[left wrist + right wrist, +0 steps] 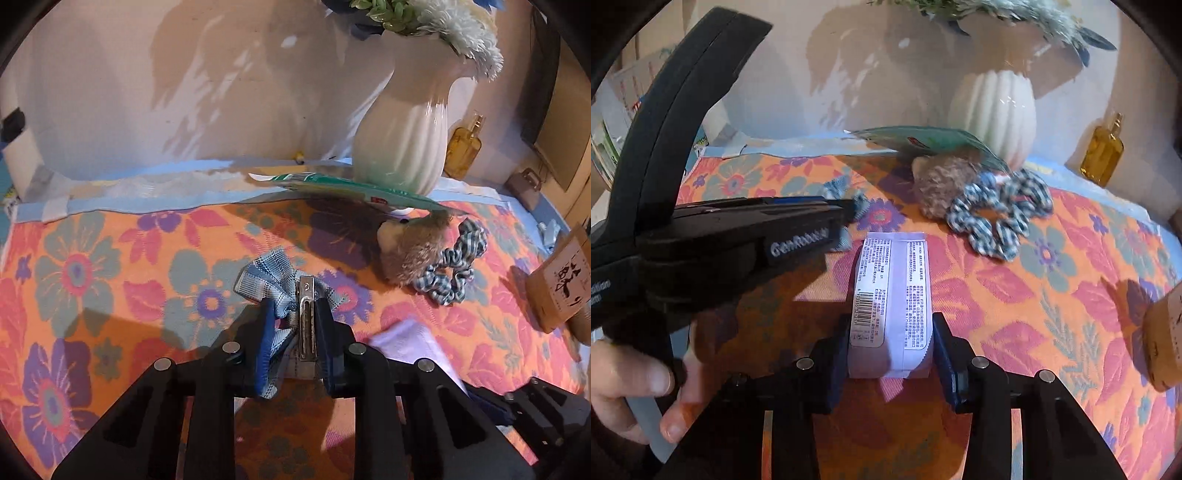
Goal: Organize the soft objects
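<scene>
Plaid bow clip [275,286] pinched in the left hand-held gripper [295,317], white tissue pack [890,299] clamped by the right hand-held gripper [890,343]: both grasps look made, lifting comes next.

Beyond the fingers, at the back edge of the floral surface [110,266]: ribbed white vase [402,147] holding white and green flowers [436,18]. Just right of the vase, against the wall: amber glass bottle [463,147]. Far right of the fingers: brown cardboard box [557,280] with dark printed characters. Behind everything, pale wall [147,92] carrying shadows.
</scene>
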`<state>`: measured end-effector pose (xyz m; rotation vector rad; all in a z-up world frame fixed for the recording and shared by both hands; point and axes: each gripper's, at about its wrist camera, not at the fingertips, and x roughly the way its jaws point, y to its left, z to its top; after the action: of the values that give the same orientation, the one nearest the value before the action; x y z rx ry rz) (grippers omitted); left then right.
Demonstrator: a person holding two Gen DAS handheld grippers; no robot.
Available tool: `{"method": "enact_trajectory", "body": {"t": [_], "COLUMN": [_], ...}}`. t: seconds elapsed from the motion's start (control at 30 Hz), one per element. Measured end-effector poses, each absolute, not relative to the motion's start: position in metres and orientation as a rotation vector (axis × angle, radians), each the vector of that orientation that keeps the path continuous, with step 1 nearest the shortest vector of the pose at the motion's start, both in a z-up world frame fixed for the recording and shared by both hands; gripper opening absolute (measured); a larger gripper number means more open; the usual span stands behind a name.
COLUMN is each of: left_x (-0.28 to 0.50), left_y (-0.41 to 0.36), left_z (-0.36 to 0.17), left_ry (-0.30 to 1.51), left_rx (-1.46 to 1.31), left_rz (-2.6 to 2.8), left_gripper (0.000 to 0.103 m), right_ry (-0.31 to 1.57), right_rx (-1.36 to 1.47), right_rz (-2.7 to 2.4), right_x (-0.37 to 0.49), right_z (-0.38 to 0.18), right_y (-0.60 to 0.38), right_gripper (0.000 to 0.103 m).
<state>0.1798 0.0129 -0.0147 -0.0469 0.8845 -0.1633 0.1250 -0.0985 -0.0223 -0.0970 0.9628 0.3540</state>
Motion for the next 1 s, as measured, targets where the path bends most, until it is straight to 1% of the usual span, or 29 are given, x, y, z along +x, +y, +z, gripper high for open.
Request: {"method": "enact_trajectory", "body": {"t": [0.1,0.37,0.6,0.7,0.77,0.87,0.9,0.97,1.0], "left_x": [0.165,0.104,0.077,0.077,0.074,0.071,0.071,0.070,0.070], "left_y": [0.010,0.001,-0.003,-0.004,-0.002,-0.003,-0.004,-0.005,-0.006], "left_z": [-0.011,-0.010,-0.013,-0.014,-0.013,-0.013,-0.013,-0.013,-0.013], "left_ry": [0.872,0.877,0.874,0.867,0.854,0.844,0.843,0.844,0.846], "left_rx": [-0.009,-0.049,-0.063,-0.060,-0.071,-0.070,-0.067,-0.060,-0.058], "left_rz": [-0.141,-0.162,-0.156,-0.133,-0.138,-0.134,-0.135,-0.142,-0.145], "left_gripper": [0.019,0.019,0.019,0.019,0.019,0.019,0.019,0.019,0.019], "right_ry": [0.959,0.986,0.990,1.025,1.048,1.123,1.125,1.082,1.071], "right_rx": [-0.117,-0.077,-0.149,-0.141,-0.098,-0.011,-0.004,-0.059,-0.098], "right_rz": [0.327,0.278,0.253,0.251,0.230,0.195,0.180,0.145,0.129], "right_x": [0.104,0.047,0.008,0.011,0.024,0.050,0.057,0.058,0.056], "right_z": [-0.023,-0.021,-0.017,-0.012,-0.007,-0.013,-0.017,-0.017,-0.018], "right_y": [-0.116,-0.176,-0.189,-0.191,-0.189,-0.187,-0.184,-0.176,-0.173], "right_gripper": [0.041,0.041,0.041,0.041,0.041,0.041,0.044,0.055,0.068]}}
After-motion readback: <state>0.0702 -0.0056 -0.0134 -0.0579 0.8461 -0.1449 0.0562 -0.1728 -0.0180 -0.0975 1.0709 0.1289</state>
